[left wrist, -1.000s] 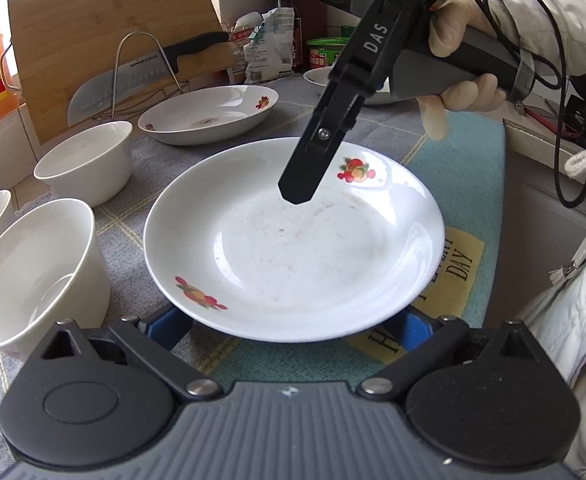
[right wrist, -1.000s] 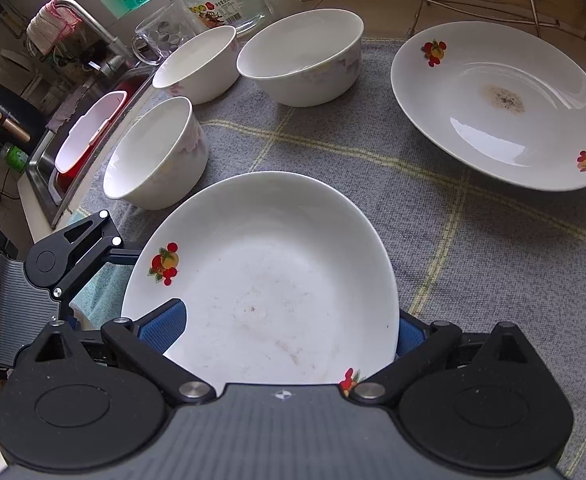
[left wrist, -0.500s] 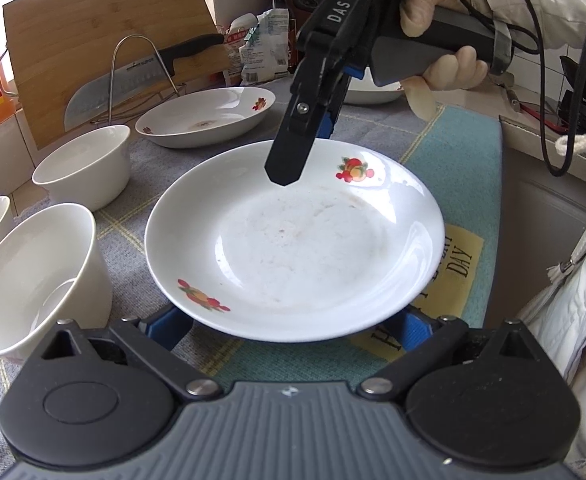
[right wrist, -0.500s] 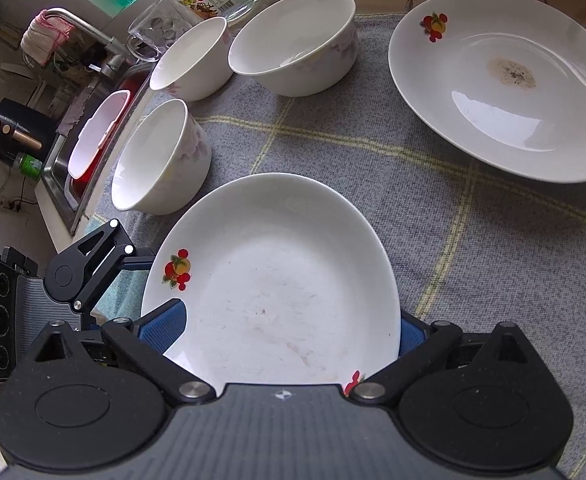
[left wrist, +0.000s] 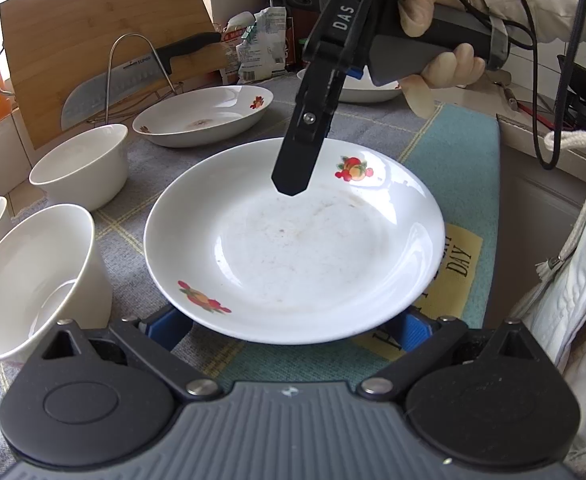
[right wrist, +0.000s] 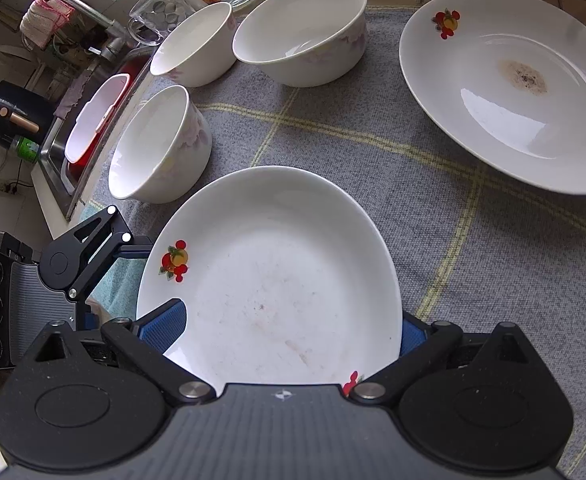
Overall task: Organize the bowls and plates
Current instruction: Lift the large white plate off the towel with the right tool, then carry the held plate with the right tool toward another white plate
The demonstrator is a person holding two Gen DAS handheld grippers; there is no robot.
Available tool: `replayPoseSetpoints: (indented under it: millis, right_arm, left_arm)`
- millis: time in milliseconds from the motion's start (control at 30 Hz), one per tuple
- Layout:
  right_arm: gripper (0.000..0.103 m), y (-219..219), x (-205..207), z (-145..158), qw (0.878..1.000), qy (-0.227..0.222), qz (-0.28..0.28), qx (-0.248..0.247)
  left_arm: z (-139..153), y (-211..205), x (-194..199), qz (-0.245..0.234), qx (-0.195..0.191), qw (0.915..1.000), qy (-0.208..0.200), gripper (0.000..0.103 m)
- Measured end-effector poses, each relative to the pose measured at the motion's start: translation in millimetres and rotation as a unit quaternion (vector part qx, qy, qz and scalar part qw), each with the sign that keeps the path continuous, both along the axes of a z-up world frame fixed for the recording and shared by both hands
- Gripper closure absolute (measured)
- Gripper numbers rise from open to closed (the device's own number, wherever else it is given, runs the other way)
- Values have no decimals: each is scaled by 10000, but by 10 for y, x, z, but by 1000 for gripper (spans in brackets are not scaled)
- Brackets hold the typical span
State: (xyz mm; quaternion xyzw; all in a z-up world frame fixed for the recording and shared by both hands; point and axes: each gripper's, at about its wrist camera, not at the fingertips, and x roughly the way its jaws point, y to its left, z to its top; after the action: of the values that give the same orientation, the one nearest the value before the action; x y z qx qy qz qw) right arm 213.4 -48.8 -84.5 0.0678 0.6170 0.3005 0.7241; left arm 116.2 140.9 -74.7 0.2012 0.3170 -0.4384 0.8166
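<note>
A white plate with fruit decals (left wrist: 293,248) lies on the grey cloth and teal mat, also filling the right wrist view as the same plate (right wrist: 277,280). My left gripper (left wrist: 291,328) is open, its blue pads wide apart at the plate's near rim and partly hidden under it. My right gripper (right wrist: 287,328) is open too, one pad over the rim and the other behind it. In the left wrist view one of its fingers (left wrist: 293,176) hangs just above the plate's far side. A second decal plate (right wrist: 513,88) and three white bowls (right wrist: 157,148) (right wrist: 301,32) (right wrist: 193,44) stand nearby.
A knife on a wire rack (left wrist: 133,76) and a cutting board (left wrist: 93,32) stand behind the far plate (left wrist: 205,116). Another dish (left wrist: 365,92) sits behind the gloved hand (left wrist: 433,20). A sink with a red basin (right wrist: 93,120) lies past the bowls. The counter edge (left wrist: 505,184) runs along the right.
The right gripper has risen slightly and shifted a little over the plate's far side. The plate and the left gripper have hardly moved.
</note>
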Motion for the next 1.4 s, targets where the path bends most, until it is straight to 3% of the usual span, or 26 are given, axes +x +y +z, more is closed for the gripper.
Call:
replayPoseSetpoints:
  millis: [700, 1400]
  right_arm:
    - [0, -143, -58, 149, 9999, -123, 47, 7]
    - [0, -1124, -154, 345, 9993, -350, -101, 35]
  left_arm:
    - [160, -168, -27, 78, 0, 10000, 2, 2]
    - [206, -1096, 52, -9, -65, 10000, -25, 2]
